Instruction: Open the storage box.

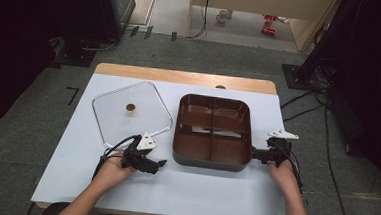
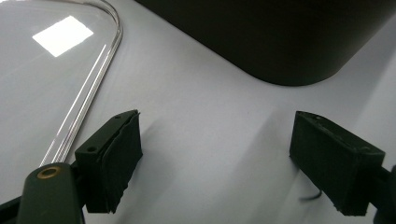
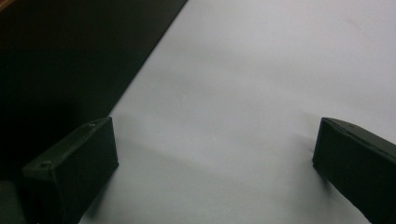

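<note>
1. While nothing is held by either tool, the work in hand is judged to be fitting the glass lid [image 1: 130,113] onto the divided pot [image 1: 213,131], which sits between the two grippers on the table [image 1: 183,187].
2. Just ahead of the left gripper [image 1: 161,162], and to its right as seen in the high view, the pot's dark rounded corner [image 2: 299,70] is seen; the lid's rim [image 2: 88,98] lies beside that gripper's left jaw, flat on the table.
3. Both jaws of the left gripper are spread wide and empty, with bare table between them.
4. Close to the right gripper [image 1: 254,154], the pot's dark side wall [image 3: 70,60] is seen by its left jaw; these jaws are also spread wide and empty.
5. To do the step well, the lid's thin edge or its small knob [image 1: 130,107] should probably be gripped squarely, since smooth glass may slip.
6. The lid is clear, a rounded square with a pale metal rim; the pot is glossy brown inside, split into four compartments, matte dark outside.
</note>
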`<act>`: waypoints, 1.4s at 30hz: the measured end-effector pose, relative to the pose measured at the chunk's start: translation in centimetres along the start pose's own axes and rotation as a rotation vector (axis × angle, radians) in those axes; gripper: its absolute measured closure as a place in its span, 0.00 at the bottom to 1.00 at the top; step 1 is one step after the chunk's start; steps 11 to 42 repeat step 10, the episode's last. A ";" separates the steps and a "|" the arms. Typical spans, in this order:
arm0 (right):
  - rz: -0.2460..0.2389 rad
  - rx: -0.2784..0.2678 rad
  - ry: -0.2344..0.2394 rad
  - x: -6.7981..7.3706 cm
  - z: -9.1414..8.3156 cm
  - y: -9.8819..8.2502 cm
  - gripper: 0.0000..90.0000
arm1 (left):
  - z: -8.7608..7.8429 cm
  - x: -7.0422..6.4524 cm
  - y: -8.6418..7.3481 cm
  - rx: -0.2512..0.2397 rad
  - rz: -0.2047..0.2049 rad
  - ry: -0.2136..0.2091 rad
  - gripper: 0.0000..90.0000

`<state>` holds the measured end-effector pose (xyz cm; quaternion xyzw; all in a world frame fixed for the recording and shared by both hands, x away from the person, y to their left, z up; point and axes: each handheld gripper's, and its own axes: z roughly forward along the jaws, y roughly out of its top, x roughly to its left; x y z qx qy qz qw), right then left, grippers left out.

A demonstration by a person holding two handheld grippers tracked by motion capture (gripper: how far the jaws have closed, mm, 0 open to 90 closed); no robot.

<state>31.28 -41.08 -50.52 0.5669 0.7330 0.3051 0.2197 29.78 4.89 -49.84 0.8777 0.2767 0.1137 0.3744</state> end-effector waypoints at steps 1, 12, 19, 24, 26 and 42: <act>0.000 0.000 0.000 0.0 0.0 0.0 0.00 | 0.0 0.0 -0.1 -0.008 -0.001 0.000 0.18; 0.000 0.000 0.000 0.0 0.0 0.0 0.00 | 0.0 -0.1 -0.1 -0.009 0.003 0.006 0.18; 0.000 0.000 0.000 0.0 0.0 0.0 0.00 | 0.0 -0.1 -0.1 -0.009 0.003 0.006 0.18; 0.000 0.000 0.000 0.0 0.0 0.0 0.00 | 0.0 -0.1 -0.1 -0.009 0.003 0.006 0.18; 0.000 0.000 0.000 0.0 0.0 0.0 0.00 | 0.0 -0.1 -0.1 -0.009 0.003 0.006 0.18; 0.000 0.000 0.000 0.0 0.0 0.0 0.00 | 0.0 -0.1 -0.1 -0.009 0.003 0.006 0.18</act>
